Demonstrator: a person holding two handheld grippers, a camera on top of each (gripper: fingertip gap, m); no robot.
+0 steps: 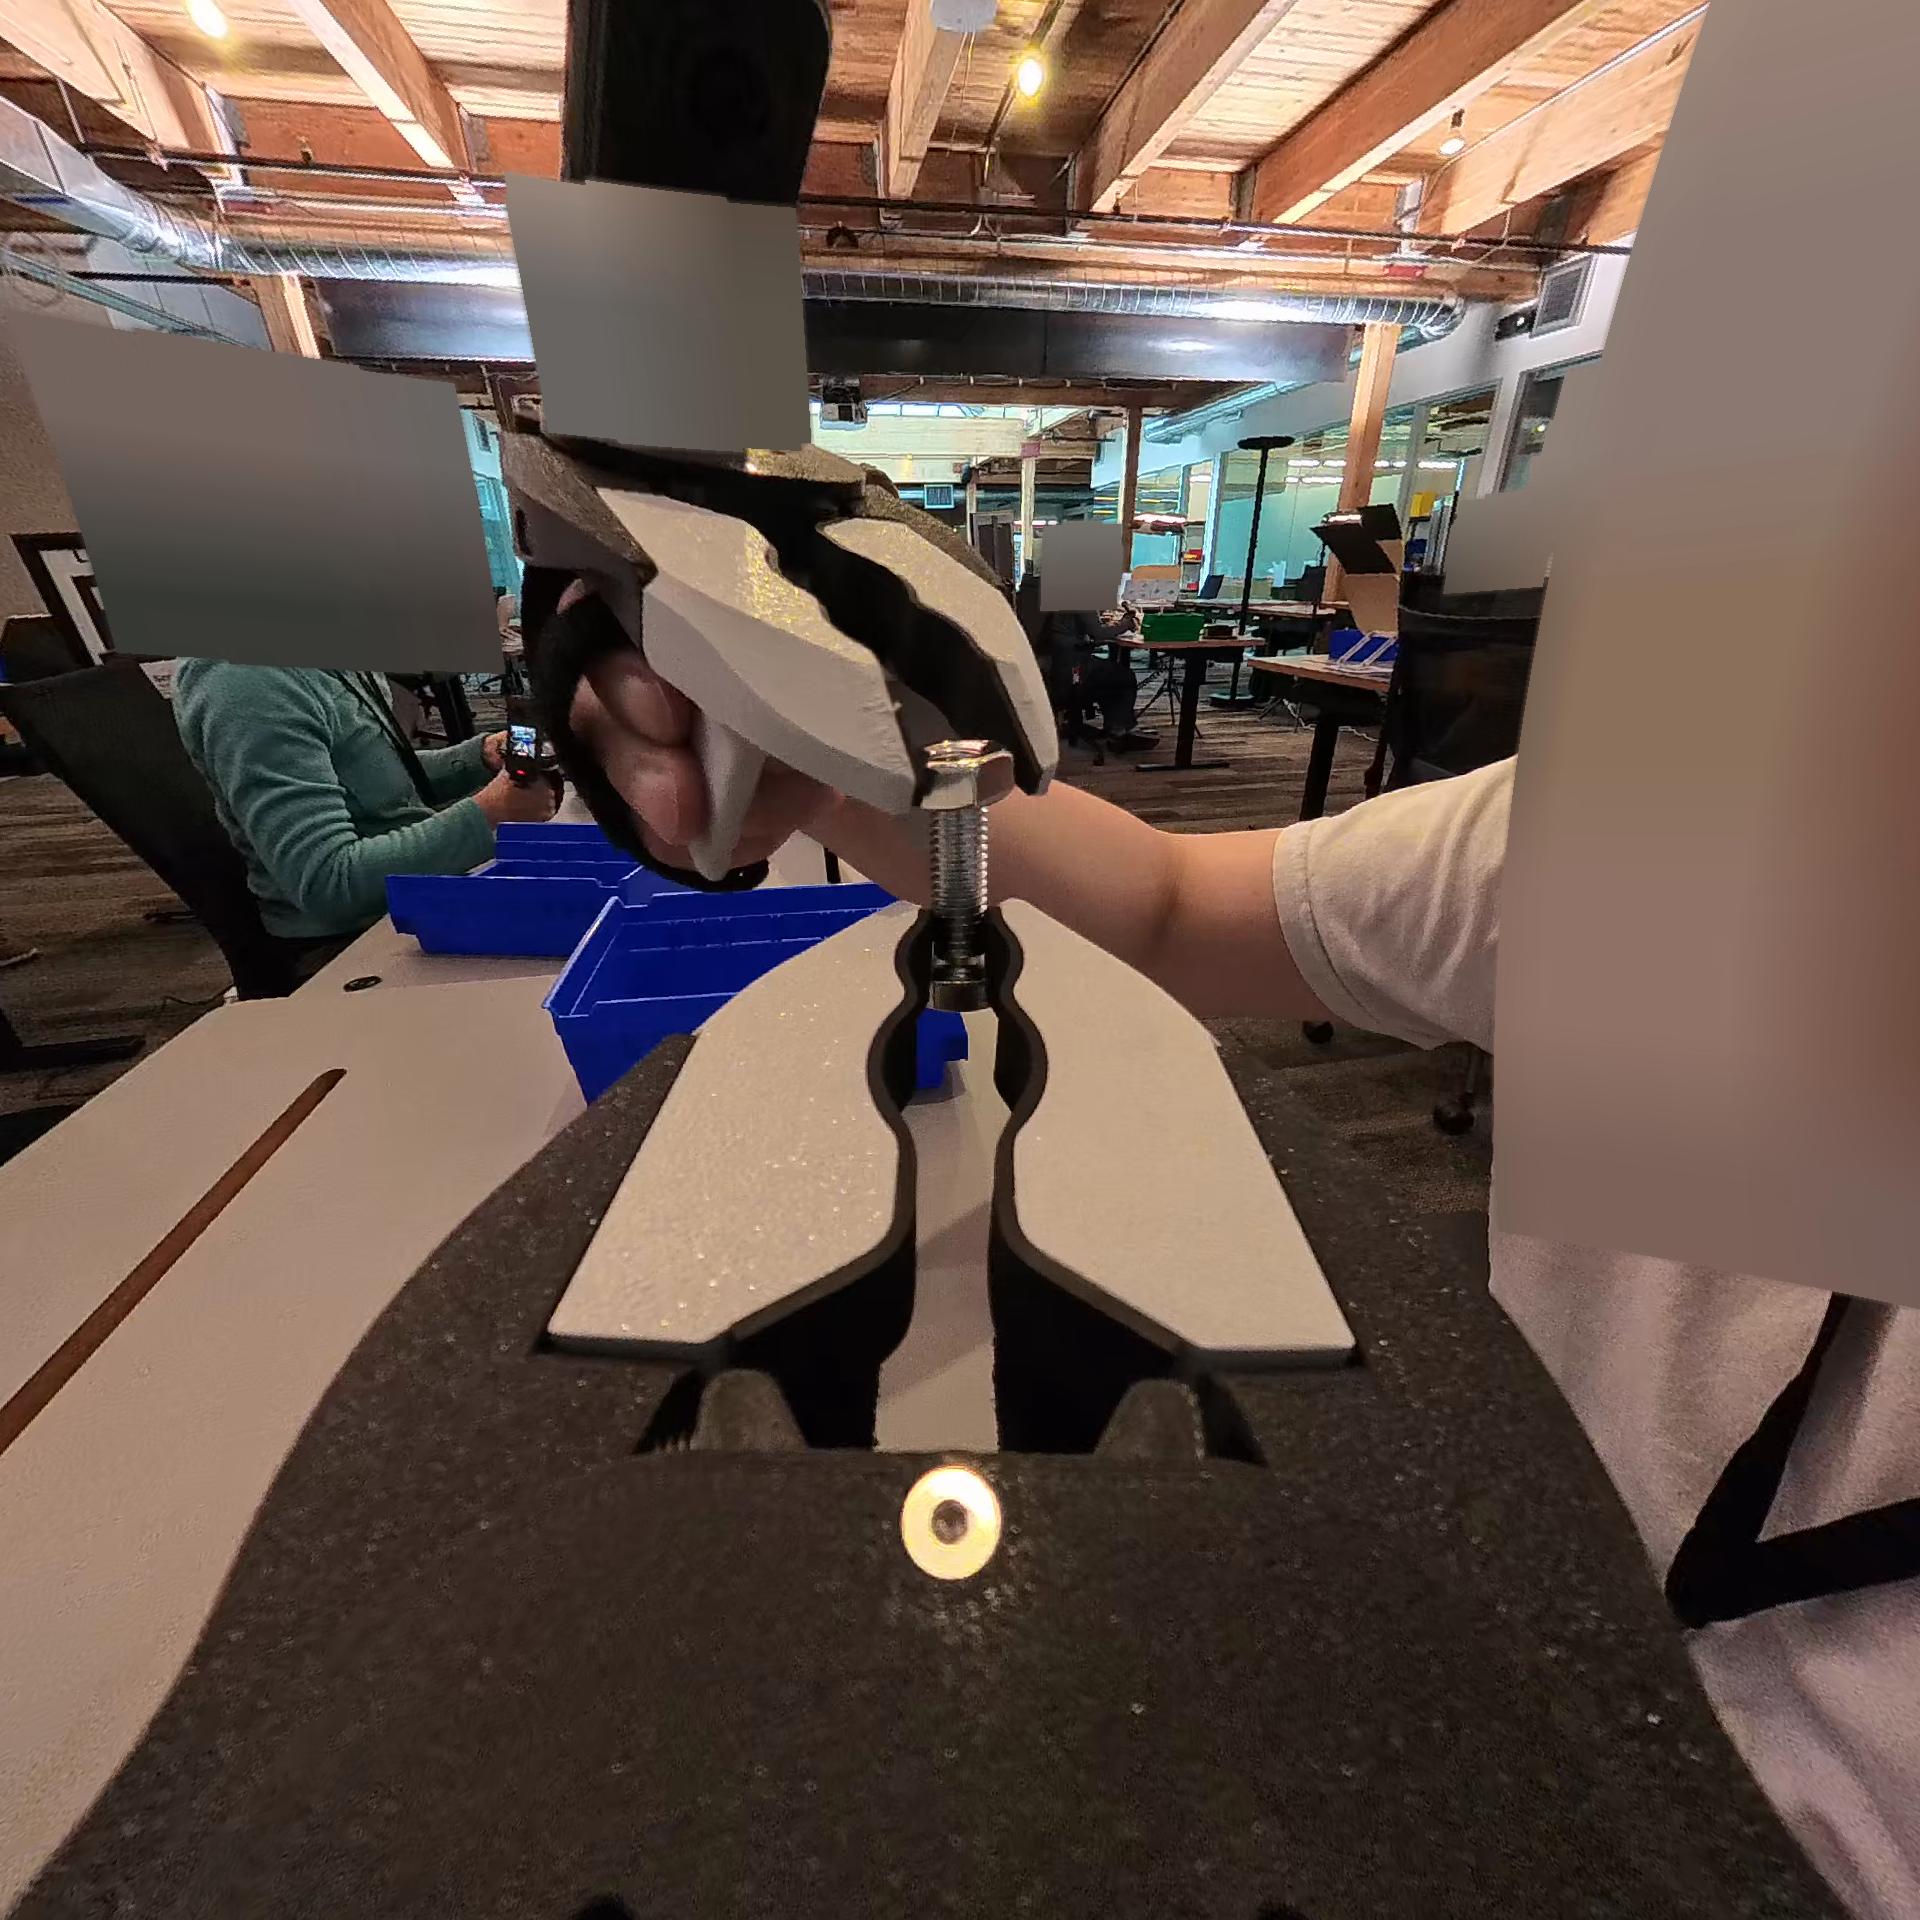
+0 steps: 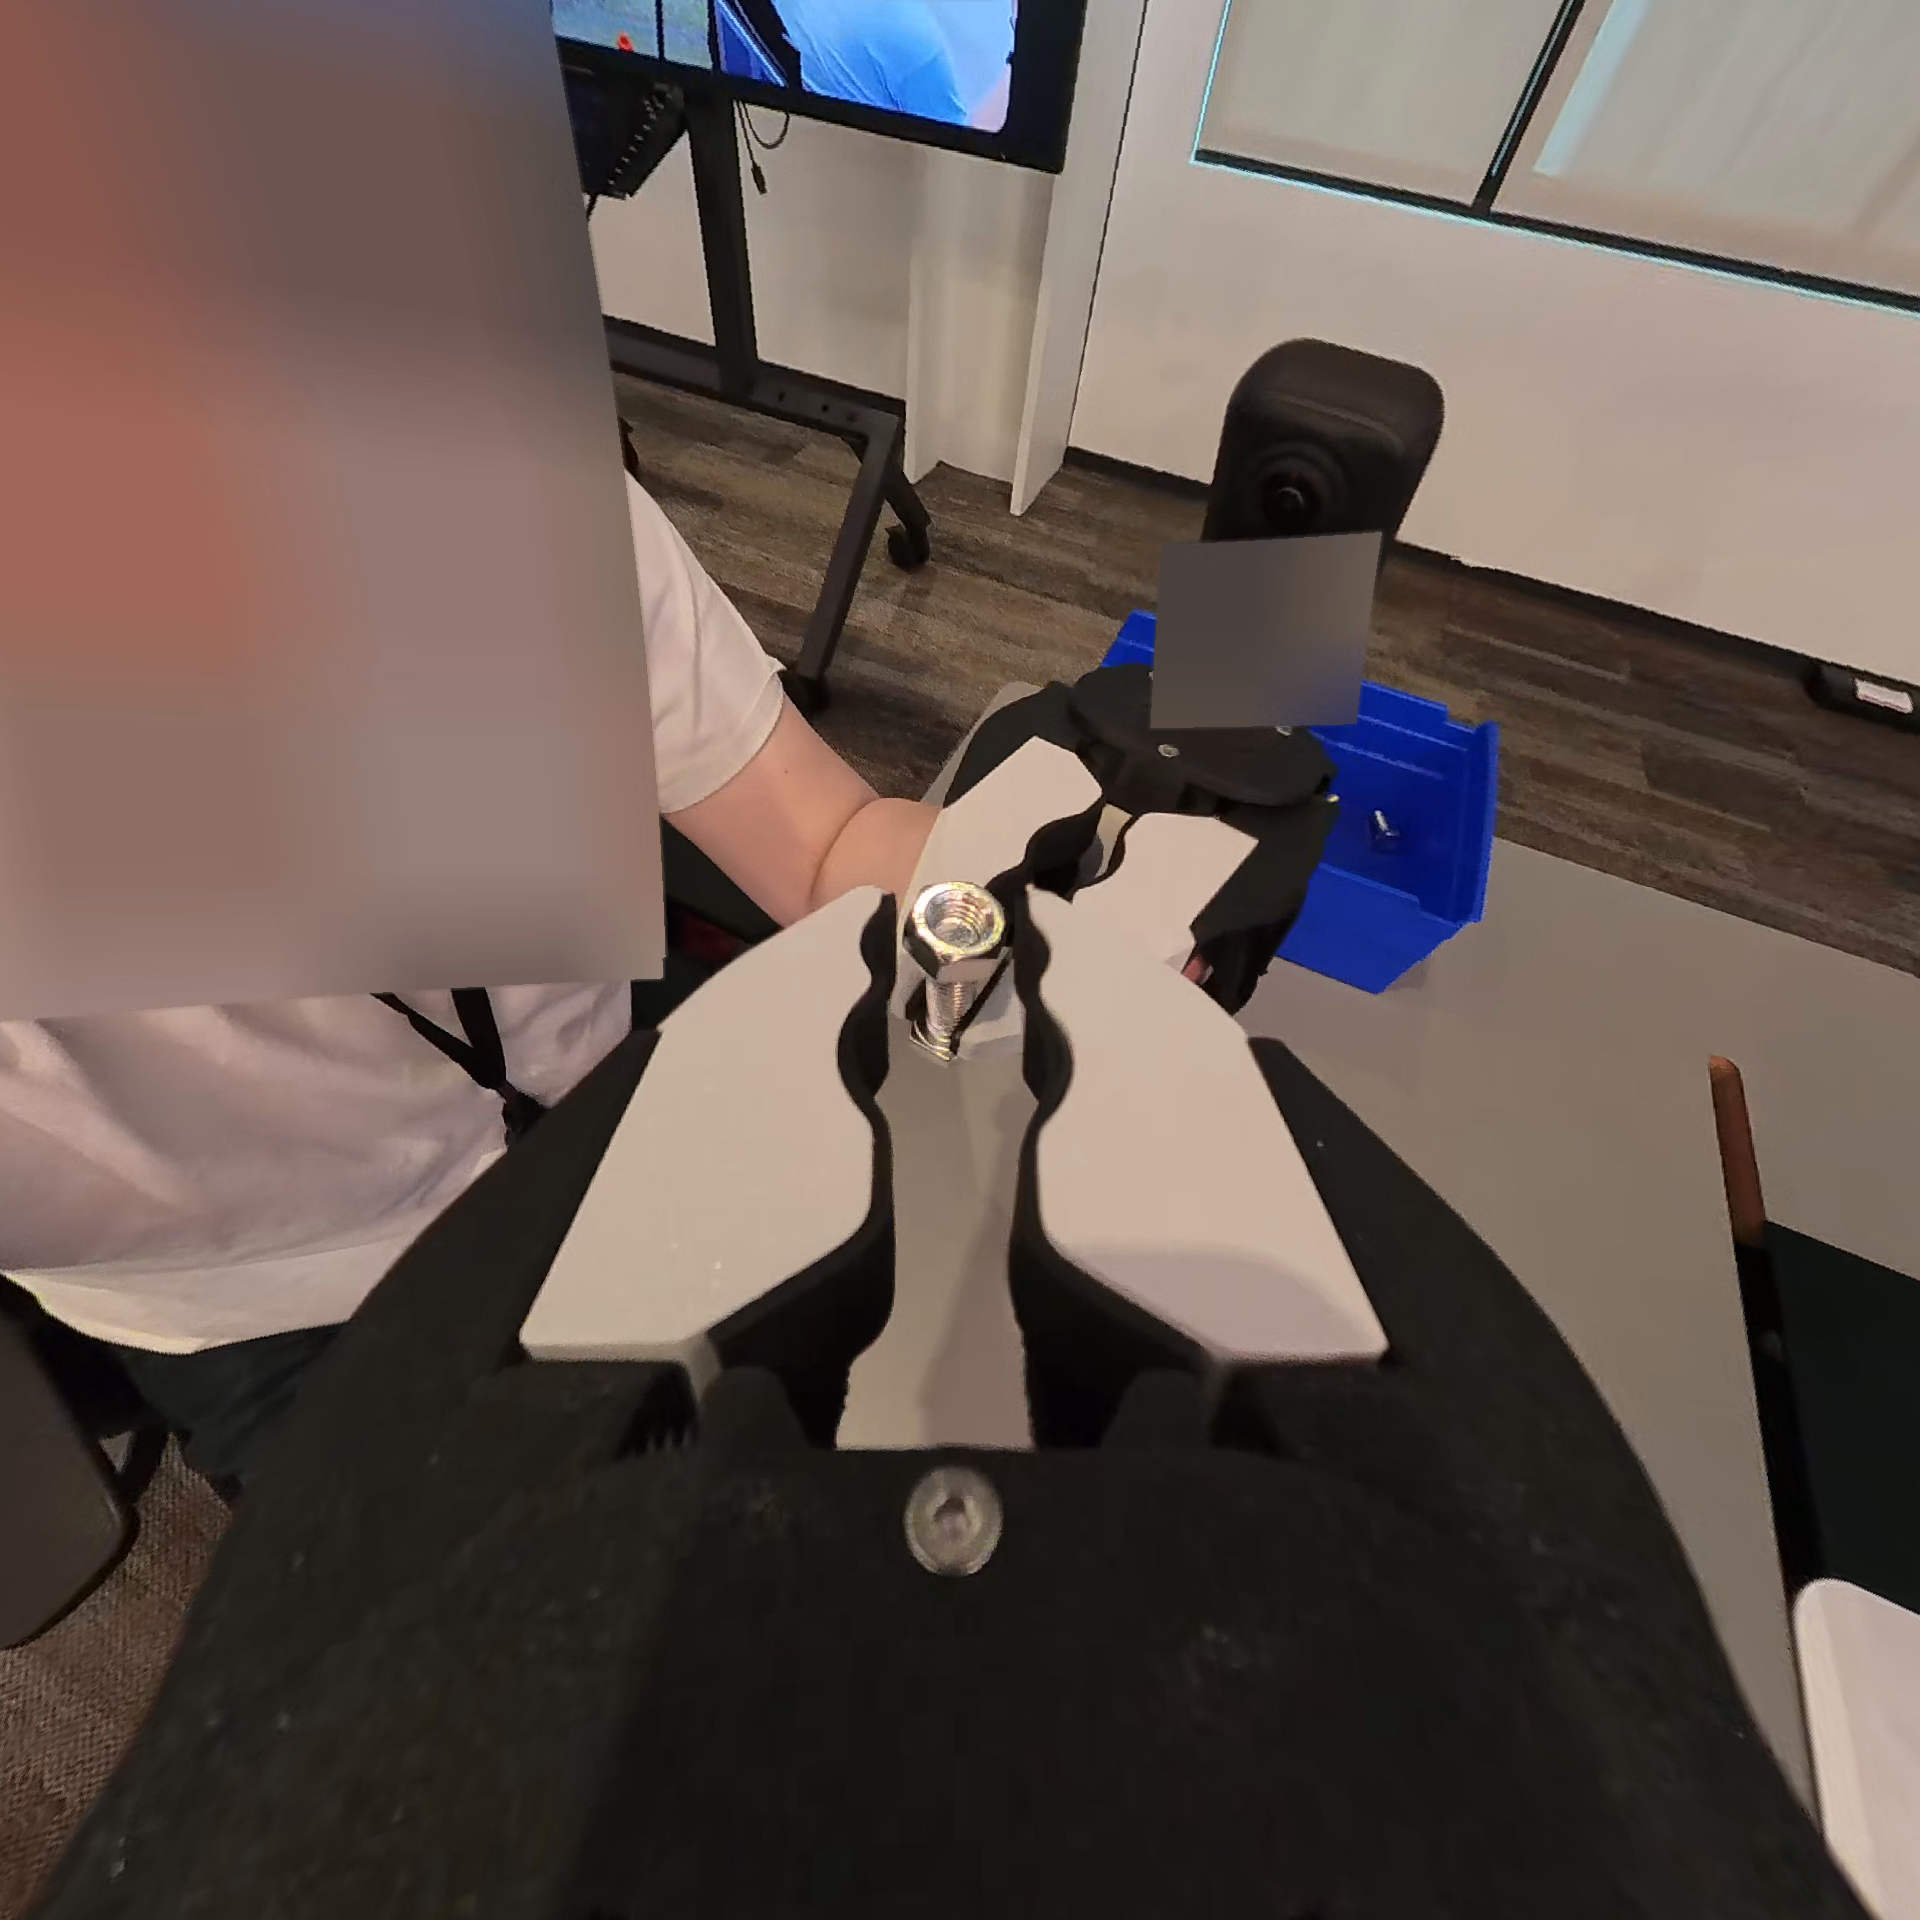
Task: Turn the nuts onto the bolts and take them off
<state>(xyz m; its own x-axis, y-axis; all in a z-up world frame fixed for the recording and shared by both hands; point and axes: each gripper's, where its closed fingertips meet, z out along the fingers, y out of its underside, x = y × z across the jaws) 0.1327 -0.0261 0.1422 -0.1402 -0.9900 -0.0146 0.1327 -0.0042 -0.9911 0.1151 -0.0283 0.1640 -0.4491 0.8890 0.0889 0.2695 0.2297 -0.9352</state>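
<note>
I am working over a grey table (image 2: pixel 1558 1039) carrying a blue bin (image 2: pixel 1392 894), with both grippers raised above it and meeting tip to tip. My left gripper (image 1: pixel 958 971) is clamping the head of the silver bolt (image 1: pixel 958 862). My right gripper (image 2: pixel 956 935) is pinching the nut (image 2: pixel 954 930) at the bolt's other end.

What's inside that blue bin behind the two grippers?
One small bolt lies in the blue bin. The left gripper covers much of the bin's inside, so anything else there cannot be seen.
</note>
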